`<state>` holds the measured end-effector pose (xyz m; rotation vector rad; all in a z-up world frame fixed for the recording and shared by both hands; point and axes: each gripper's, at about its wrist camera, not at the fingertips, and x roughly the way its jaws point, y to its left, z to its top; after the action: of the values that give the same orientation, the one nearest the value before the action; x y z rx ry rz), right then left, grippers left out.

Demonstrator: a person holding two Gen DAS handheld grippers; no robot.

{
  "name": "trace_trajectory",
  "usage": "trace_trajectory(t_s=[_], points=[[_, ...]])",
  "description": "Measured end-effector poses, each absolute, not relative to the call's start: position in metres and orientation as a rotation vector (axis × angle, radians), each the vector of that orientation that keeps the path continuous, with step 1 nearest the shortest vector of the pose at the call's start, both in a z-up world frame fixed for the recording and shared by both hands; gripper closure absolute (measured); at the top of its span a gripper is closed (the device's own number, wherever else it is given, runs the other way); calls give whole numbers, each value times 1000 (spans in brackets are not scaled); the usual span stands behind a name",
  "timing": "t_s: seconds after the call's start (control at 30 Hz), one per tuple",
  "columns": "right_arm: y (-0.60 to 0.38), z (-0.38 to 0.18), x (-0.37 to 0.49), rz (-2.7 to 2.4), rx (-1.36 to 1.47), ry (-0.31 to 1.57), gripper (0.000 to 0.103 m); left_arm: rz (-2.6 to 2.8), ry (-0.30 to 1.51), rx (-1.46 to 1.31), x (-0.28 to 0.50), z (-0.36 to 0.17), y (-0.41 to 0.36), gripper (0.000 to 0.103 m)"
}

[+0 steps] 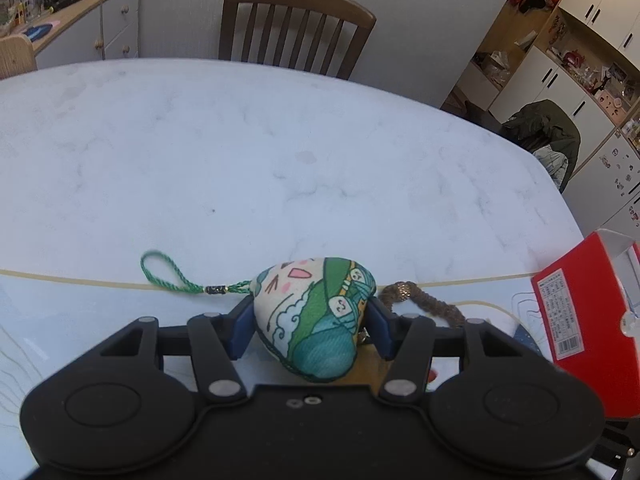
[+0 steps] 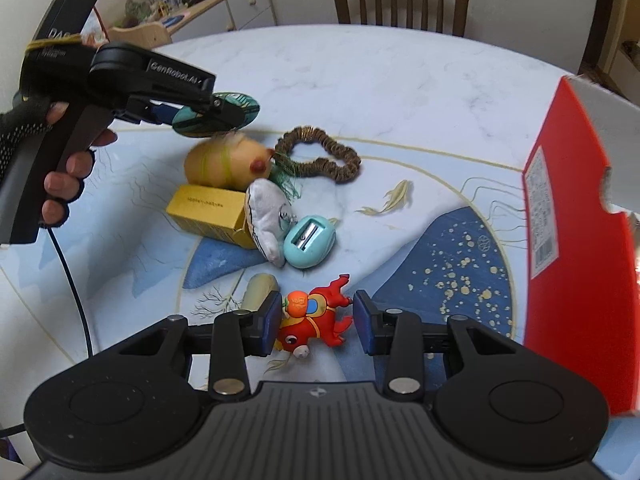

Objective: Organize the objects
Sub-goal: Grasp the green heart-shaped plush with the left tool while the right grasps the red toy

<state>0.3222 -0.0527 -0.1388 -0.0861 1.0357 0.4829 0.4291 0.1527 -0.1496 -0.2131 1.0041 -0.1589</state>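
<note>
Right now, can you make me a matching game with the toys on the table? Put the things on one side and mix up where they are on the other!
Things:
1. green printed sachet
2. red fish toy
3. blue pencil sharpener
4. brown scrunchie

Places:
A. lying flat beside the white plush
B. between the right gripper pads
C. lying in a loop further back on the table
D. squeezed in the left gripper

Pairs: 1-D, 2-B, 3-A, 4-C
</note>
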Motion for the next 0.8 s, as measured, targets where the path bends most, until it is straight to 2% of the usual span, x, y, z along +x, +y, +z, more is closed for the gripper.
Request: trace_trajectory(t_s=[0.8], points=[[-102,-49,279,442,37,878,66,-319,872,-162,364,-49,105,47]])
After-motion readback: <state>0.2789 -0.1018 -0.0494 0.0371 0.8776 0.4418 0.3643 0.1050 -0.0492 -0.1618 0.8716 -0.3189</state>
